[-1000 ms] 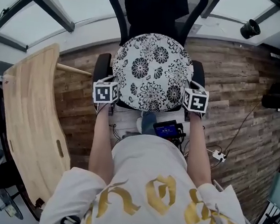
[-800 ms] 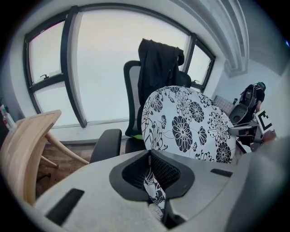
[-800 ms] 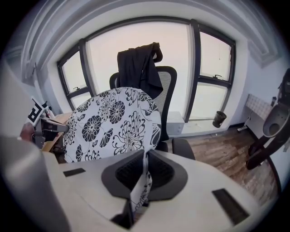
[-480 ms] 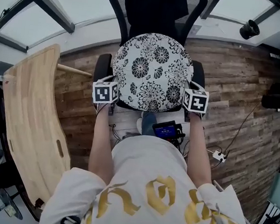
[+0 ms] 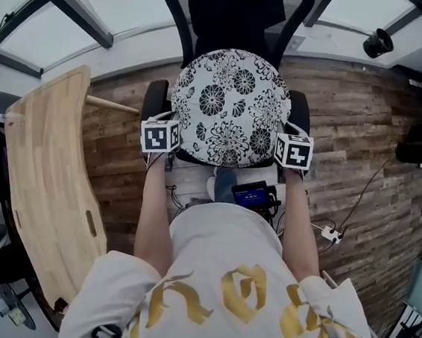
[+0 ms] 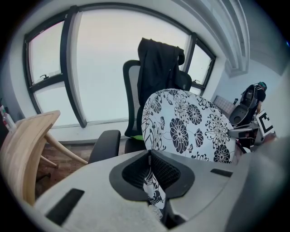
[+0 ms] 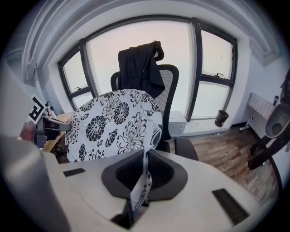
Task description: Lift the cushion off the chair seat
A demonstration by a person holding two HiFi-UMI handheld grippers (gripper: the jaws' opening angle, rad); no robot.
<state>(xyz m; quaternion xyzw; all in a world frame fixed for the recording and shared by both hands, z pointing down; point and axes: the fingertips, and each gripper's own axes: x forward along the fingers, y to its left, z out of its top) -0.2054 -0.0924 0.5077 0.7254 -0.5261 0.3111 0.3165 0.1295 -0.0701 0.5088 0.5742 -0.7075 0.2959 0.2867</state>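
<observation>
Head view, looking steeply down: a round white cushion (image 5: 229, 106) with black flower print fills the middle of a black office chair (image 5: 156, 96), lying over the seat between the two armrests and reaching from the seat's front edge to the backrest. A black jacket (image 5: 235, 9) hangs over the backrest. The person's arms reach forward to the cushion's near rim. The left gripper (image 5: 169, 133) is at the rim's near-left edge and the right gripper (image 5: 288, 144) at its near-right edge. Left gripper view shows its jaws pressed together on a fold of the flowered fabric, pinching it between the black pads (image 6: 168, 170). Right gripper view shows the same: jaws closed tight on a strip of the cushion's edge. In both gripper views the cushion stands tilted up in front of the backrest. Whether its far rim touches the seat cannot be told. A curved wooden board (image 5: 46, 170) stands to the chair's left on the plank floor (image 5: 363, 143).
</observation>
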